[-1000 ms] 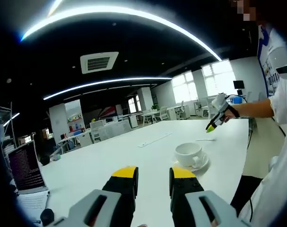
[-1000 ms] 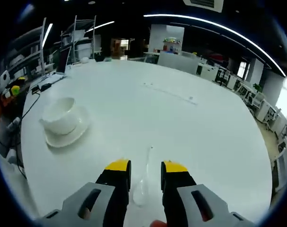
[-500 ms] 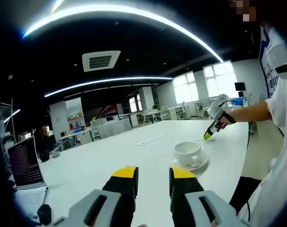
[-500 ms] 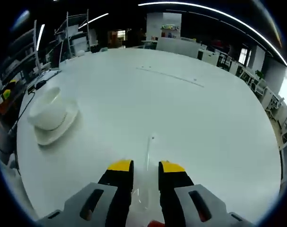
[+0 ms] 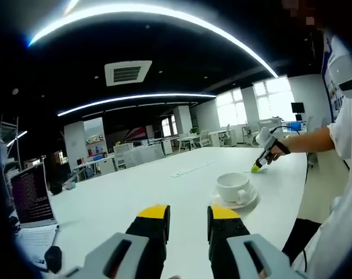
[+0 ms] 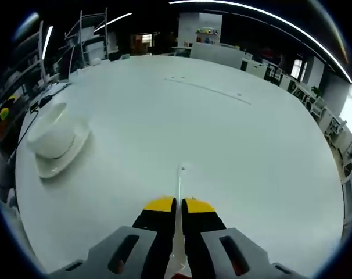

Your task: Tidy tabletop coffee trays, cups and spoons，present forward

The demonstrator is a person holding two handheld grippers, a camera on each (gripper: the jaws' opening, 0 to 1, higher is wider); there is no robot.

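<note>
Since a second ago your right gripper (image 6: 177,204) has drawn its yellow-tipped jaws together from a clear gap to a thin slit, and they now pinch the white spoon (image 6: 179,192), whose slim handle runs forward out of the tips and ends a little way ahead on the table. You see the same gripper from the left gripper view, far off at the right, its tip down on the tabletop just beyond the cup.

Your white table (image 6: 234,139) spreads wide and round ahead of both cameras. On it, in the right gripper view, the white saucer (image 6: 58,157) lies well to the left of your jaws, with the white coffee cup (image 6: 48,136) standing upright on it. Spoon and saucer are well apart.

Your left gripper (image 5: 189,212) hangs above the near table edge with its jaws parted, a plain gap between the yellow tips and nothing in it. From this side the cup (image 5: 233,187) and saucer (image 5: 245,202) sit ahead and slightly to the right of those jaws, apart from them.

A laptop (image 5: 29,202) stands open at the far left of the table, screen lit.
</note>
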